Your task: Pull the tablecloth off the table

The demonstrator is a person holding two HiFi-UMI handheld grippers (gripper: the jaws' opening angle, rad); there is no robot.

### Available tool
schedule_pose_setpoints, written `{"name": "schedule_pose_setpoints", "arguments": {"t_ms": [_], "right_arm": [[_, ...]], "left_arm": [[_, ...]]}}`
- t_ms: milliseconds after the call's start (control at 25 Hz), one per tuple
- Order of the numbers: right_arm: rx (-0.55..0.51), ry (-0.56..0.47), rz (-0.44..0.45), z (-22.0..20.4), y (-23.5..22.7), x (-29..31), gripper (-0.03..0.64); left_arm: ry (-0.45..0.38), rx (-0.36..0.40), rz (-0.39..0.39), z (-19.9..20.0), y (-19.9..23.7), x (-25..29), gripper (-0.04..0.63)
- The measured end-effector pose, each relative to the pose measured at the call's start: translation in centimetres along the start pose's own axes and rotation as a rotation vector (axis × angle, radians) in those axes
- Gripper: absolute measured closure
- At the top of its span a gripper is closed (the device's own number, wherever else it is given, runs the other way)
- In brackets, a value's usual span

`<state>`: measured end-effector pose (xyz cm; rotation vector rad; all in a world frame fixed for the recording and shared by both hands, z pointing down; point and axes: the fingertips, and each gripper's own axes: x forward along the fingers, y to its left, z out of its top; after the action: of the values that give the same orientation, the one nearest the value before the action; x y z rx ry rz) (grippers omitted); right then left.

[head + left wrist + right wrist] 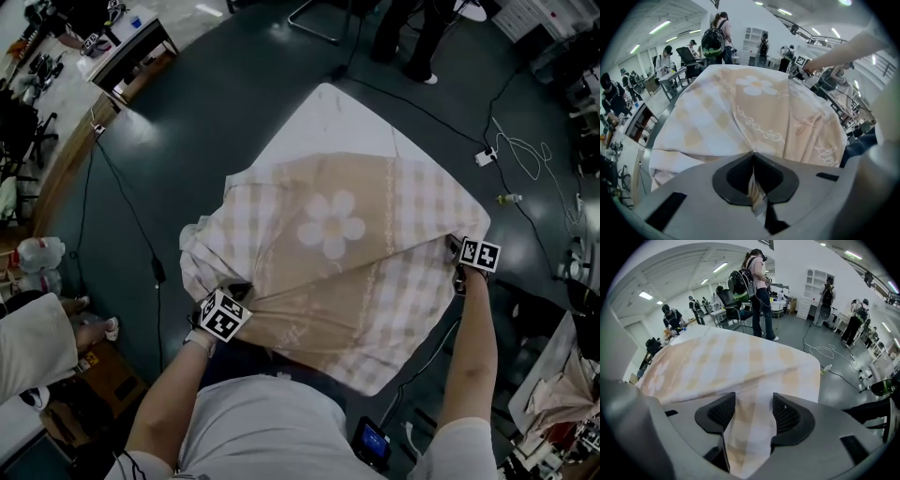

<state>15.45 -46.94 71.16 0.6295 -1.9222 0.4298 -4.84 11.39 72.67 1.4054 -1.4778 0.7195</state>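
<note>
A beige and white checked tablecloth (328, 225) with a white flower print lies bunched toward me on a white table (328, 117), whose far corner is bare. My left gripper (234, 291) is shut on the cloth's near left edge, and a thin fold is pinched between its closed pads (753, 154). My right gripper (457, 251) is at the cloth's right corner. Its jaws stand wide apart, and a flat strip of tablecloth (731, 357) runs through the gap between them (751, 404). The cloth fans out ahead of the left gripper (754, 108).
Dark floor surrounds the table. Cables, a power strip (485, 157) and a bottle (509, 199) lie to the right. A desk (131, 52) stands at the far left. People stand beyond the table (412, 37), one with a backpack (757, 287).
</note>
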Motion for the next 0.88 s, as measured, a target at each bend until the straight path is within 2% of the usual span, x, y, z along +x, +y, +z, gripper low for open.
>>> {"name": "schedule_pose_setpoints", "arguments": {"t_ms": [160,440,600,880], "right_arm": [[-0.007,0.0,-0.014,-0.1,0.7,-0.1,0.394],[-0.094,0.048,-0.004,-2.6,2.6,-0.6,0.569],[-0.119,0.032,-0.023,-3.9,3.7,-1.2,0.584],[-0.104,0.007,0.014,-7.0,6.7,-2.2,0.588]], "left_arm": [[-0.006,-0.005,0.0,0.0,0.1,0.0,0.583],[-0.013,-0.005,0.005,-0.3,0.5,0.2,0.583],[-0.015,-0.007,0.004,-0.3,0.6,0.2,0.583],[-0.009,-0.004,0.009,-0.5,0.9,0.4,0.583]]}}
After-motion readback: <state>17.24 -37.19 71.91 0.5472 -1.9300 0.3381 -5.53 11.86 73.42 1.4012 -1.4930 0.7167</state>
